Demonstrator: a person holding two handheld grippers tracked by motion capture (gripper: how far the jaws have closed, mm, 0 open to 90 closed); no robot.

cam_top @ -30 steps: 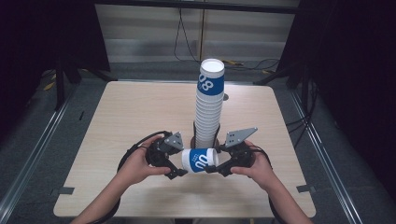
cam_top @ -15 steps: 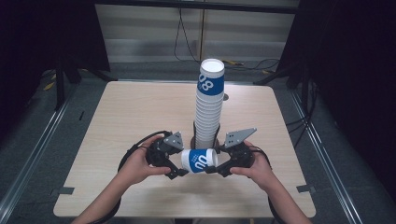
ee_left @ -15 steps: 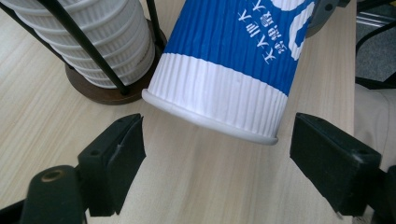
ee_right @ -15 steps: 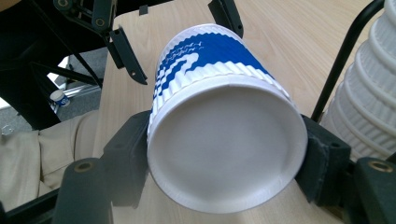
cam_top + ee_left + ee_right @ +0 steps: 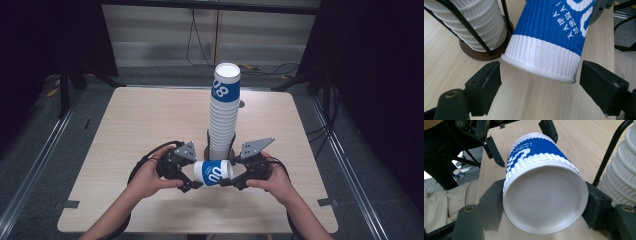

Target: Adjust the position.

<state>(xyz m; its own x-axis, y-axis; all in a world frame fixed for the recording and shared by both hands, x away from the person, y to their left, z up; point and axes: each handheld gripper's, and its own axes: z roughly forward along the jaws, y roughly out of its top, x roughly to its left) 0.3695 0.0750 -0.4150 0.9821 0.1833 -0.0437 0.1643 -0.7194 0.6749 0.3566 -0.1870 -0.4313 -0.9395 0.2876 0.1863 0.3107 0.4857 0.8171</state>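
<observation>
Landmark: the tall stack of cups [image 5: 223,117], white ribbed cups nested upright in a black wire holder on a round dark wooden base [image 5: 485,51], standing on the pale wooden table [image 5: 140,120]. The topmost cup of the stack carries a blue band with white print.

Single paper cup [image 5: 213,173]: lying on its side, just in front of the stack's base, on the person's side of it. Blue ribbed body with white lettering, white band at the rim. It is lifted off the table, between the two grippers.

Right gripper [image 5: 231,181]: to the right of the cup, in front of the stack. In the right gripper view its two black jaws press against opposite sides of the cup [image 5: 544,195] at the closed bottom end, whose flat white base faces the camera. Narrow set, clamped on the cup.

Left gripper [image 5: 192,181]: to the left of the cup, in front of the stack. In the left gripper view its jaws stand wide, one on either side of the cup's rim [image 5: 537,71], with a clear gap at each side; the pads do not touch the cup. The stack [image 5: 476,23] stands just behind.

A hand [image 5: 147,177] holds the left gripper and a hand [image 5: 275,182] holds the right gripper.
</observation>
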